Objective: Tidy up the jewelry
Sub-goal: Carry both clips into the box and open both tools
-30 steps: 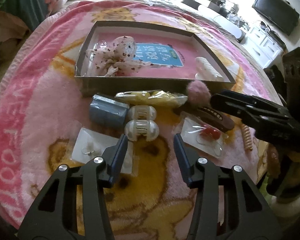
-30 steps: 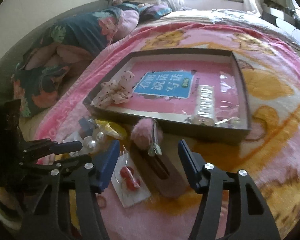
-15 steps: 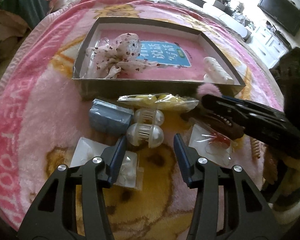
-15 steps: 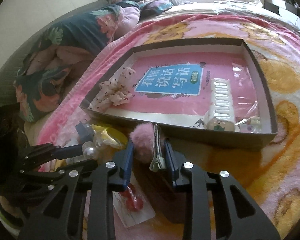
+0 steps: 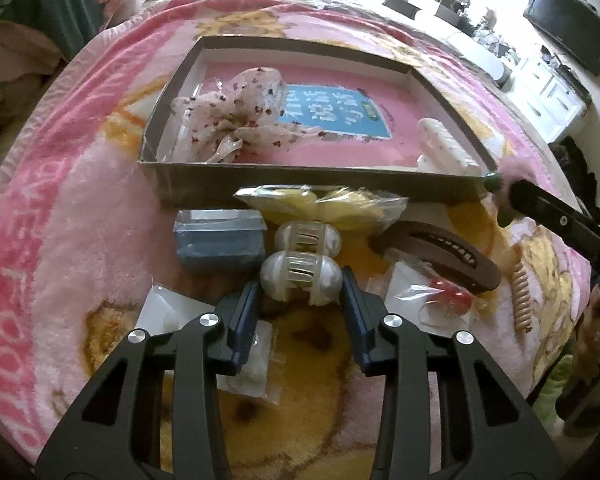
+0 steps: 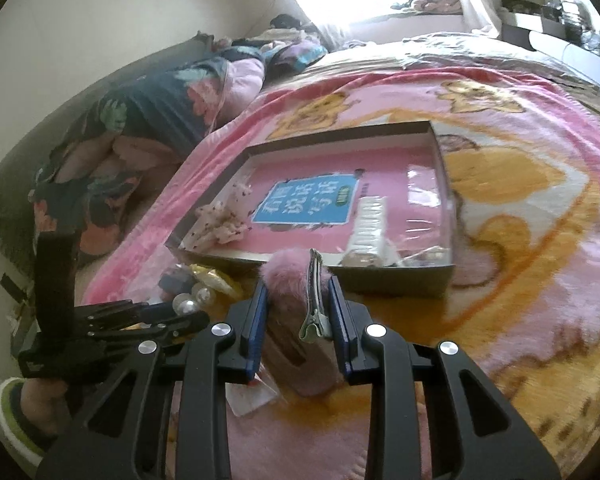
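Note:
My right gripper (image 6: 298, 308) is shut on a pink pompom hair clip (image 6: 290, 276) and holds it above the blanket, near the front wall of the shallow cardboard box (image 6: 446, 184). In the left wrist view the clip (image 5: 500, 188) hangs at the box's right corner. My left gripper (image 5: 300, 284) is open, its fingers either side of the nearer of two pearly claw clips (image 5: 300, 276). The box (image 5: 260, 178) holds a spotted scrunchie (image 5: 236, 120) and a white comb (image 5: 444, 148).
On the pink blanket lie a grey-blue box (image 5: 220, 240), a yellow bagged item (image 5: 332, 204), a brown claw clip (image 5: 440, 252), a red bagged piece (image 5: 444, 296), a white card (image 5: 164, 312) and a spiral tie (image 5: 520, 296). Bedding is piled at the left (image 6: 140, 128).
My right gripper closed on the pompom clip and lifted it toward the box. My left gripper moved forward until its fingers flank the near pearly claw clip.

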Available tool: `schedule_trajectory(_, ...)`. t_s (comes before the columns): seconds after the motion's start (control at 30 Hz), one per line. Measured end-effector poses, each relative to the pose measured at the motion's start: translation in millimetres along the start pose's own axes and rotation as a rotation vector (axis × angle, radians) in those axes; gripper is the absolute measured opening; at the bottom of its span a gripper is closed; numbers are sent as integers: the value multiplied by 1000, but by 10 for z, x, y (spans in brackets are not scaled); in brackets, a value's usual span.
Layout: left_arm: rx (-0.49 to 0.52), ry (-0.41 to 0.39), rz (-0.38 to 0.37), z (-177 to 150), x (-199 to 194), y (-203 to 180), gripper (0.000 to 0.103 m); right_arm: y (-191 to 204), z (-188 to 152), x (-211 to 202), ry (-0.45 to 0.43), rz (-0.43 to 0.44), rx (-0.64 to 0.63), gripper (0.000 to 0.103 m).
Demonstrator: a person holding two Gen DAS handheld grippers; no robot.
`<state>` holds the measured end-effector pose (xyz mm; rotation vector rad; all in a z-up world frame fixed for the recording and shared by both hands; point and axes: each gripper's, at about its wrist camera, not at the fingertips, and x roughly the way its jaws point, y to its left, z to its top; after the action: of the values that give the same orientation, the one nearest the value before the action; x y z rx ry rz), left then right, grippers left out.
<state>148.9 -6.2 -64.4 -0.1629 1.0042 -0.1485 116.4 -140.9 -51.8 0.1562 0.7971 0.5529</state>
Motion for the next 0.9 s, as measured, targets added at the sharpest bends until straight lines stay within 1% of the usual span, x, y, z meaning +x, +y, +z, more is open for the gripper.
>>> schedule_trajectory(0.3, 35, -39, -48, -29, -258, -160, 30, -179, -117, -280, -27, -40, 30, 27)
schedule_trajectory(0.53, 49, -62, -78, 2, -405, -293, 30, -227, -123, -467, -61, -52, 36, 27)
schedule_trajectory(0.9, 82, -95, -93, 123, -545, -530, 30, -282, -76, -706, -116, -69, 38, 27)
